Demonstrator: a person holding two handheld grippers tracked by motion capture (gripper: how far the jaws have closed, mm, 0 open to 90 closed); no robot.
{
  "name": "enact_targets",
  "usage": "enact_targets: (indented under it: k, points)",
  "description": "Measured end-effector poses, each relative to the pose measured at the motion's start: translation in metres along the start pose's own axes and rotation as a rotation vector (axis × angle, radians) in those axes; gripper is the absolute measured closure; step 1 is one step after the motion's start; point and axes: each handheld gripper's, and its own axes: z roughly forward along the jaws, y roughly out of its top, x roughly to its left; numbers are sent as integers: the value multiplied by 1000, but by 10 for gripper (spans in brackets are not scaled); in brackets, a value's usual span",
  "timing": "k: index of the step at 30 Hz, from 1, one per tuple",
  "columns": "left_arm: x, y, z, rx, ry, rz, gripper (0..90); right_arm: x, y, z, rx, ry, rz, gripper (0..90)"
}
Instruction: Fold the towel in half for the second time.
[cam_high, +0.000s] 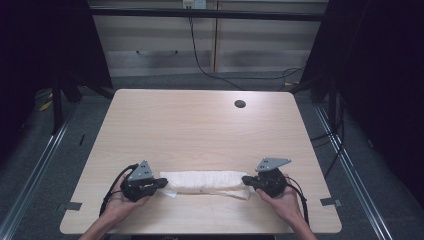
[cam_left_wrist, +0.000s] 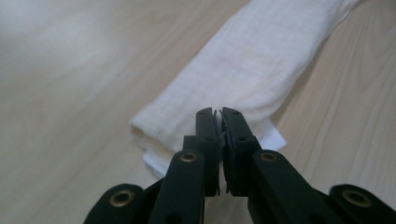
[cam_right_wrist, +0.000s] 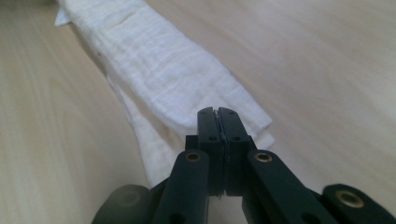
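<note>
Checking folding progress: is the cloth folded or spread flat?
Folded: the cloth lies as a narrow, layered strip on the table; stacked edges show at both ends.

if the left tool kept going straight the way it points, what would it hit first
Probably the folded white cloth: the left tool, jaws shut, points along its near end, though whether it already touches is unclear.

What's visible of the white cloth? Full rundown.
The white cloth is a thin, gauzy woven fabric folded into a long, narrow, layered strip. It lies flat across the near part of the wooden table. Looser layers stick out at both ends. The left claw and right claw, both shut, meet its ends.
</note>
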Motion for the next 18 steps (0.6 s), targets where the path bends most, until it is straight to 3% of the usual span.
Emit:
enact_targets:
  k: [5, 10, 14, 15, 18]
  points:
    - [1, 1, 2, 16, 13, 13, 862, 11, -18, 0, 30, 46, 17, 892]
    - [3, 2, 4, 14, 26, 12, 861, 11, -19, 4, 51, 44, 16, 891]
    - [7, 5, 10, -2, 34, -20, 858, 1, -13, 9, 55, -17, 14, 891]
    - [7, 6, 12, -9, 25, -46, 855, -2, -12, 10, 52, -40, 17, 891]
    - [8, 5, 12, -14, 18, -58, 844, -9, -9, 13, 29, -42, 33, 886]
